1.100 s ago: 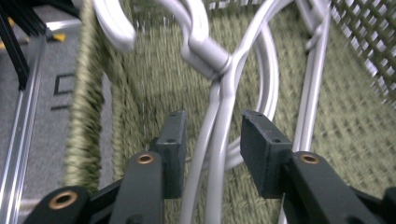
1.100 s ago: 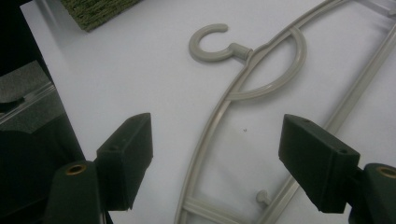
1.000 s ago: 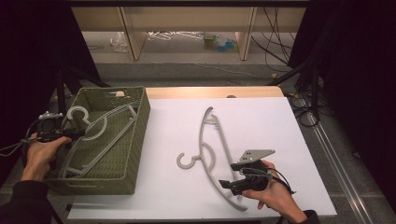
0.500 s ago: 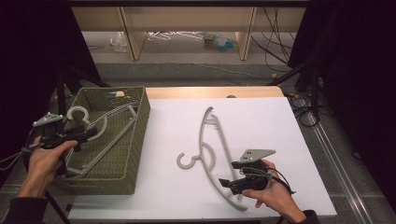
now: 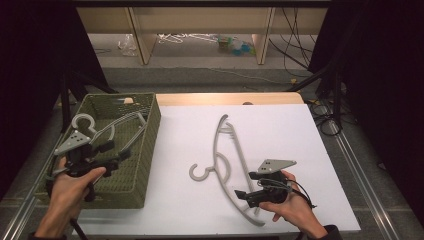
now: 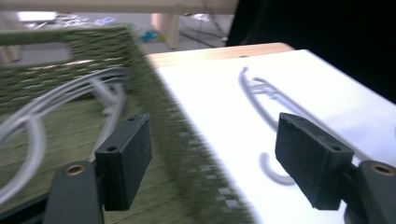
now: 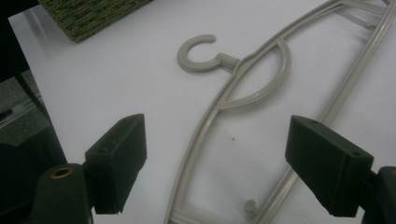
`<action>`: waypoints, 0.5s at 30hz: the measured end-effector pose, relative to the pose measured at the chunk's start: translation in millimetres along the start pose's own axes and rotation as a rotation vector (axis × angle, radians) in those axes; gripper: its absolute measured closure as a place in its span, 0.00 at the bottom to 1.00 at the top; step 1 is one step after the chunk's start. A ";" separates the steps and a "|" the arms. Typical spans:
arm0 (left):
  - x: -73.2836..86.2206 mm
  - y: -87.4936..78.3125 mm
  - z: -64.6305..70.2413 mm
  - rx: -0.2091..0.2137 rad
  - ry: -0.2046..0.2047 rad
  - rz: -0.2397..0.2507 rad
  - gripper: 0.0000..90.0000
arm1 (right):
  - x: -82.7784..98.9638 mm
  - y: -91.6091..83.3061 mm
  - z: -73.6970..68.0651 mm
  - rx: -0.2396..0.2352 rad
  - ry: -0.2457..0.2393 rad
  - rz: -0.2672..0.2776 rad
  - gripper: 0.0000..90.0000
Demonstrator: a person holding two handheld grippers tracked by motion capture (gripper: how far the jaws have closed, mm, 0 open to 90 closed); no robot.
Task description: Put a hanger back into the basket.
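A grey plastic hanger (image 5: 215,147) lies flat on the white table top (image 5: 300,140), its hook (image 7: 194,58) pointing left. My right gripper (image 5: 245,186) (image 7: 229,158) hovers over the hanger's near end. It is open, its jaws have widened slightly, and the hanger's frame lies below the gap, untouched. A second grey hanger (image 5: 120,121) (image 6: 28,112) rests inside the green woven basket (image 5: 152,130) at the left. My left gripper (image 5: 117,151) (image 6: 215,158) is above the basket's near right part. Its jaws have just been opening and nothing is between them; beyond them is the basket rim (image 6: 173,116).
A strip of bare wooden table (image 5: 225,98) shows behind the white top. Beyond it stand shelf legs (image 5: 140,35) with loose hangers and clutter on the floor. Black stand legs (image 5: 65,95) and cables (image 5: 320,115) flank the table.
My left gripper has moved right, from the hanger's hook at the basket's left side to above its right part, and its jaws have spread. The right gripper has stayed put.
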State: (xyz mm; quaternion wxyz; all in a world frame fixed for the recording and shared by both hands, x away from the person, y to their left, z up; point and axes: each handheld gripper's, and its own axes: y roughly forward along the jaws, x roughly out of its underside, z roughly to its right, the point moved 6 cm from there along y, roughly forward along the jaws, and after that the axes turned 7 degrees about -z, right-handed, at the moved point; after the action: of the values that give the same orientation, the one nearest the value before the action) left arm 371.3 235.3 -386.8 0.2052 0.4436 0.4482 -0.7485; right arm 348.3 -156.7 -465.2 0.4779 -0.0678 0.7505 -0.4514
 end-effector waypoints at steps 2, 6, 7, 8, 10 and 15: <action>1.0 2.6 12.0 0.029 0.010 0.007 0.25 | -0.1 -0.1 -0.3 0.002 -0.001 0.001 0.24; 5.5 7.6 34.5 0.068 0.034 -0.002 0.20 | -0.2 0.3 0.1 0.004 0.000 0.005 0.24; 6.3 8.5 38.1 0.078 0.038 -0.002 0.20 | -0.1 0.5 0.4 0.004 0.000 0.006 0.24; 7.2 9.8 43.1 0.091 0.047 0.008 0.20 | 0.0 0.8 0.4 0.001 -0.001 0.006 0.24; 9.6 11.7 50.5 0.102 0.058 0.009 0.20 | 0.3 0.5 -0.2 -0.002 0.009 0.002 0.24; 15.3 15.0 63.9 0.131 0.075 0.002 0.20 | 0.0 0.6 0.2 0.000 -0.006 0.010 0.24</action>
State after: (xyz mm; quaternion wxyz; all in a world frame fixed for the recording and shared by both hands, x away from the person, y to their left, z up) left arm 343.2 174.5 -394.1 0.1593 0.4841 0.4051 -0.7590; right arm 348.7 -156.5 -465.7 0.4822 -0.0653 0.7494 -0.4491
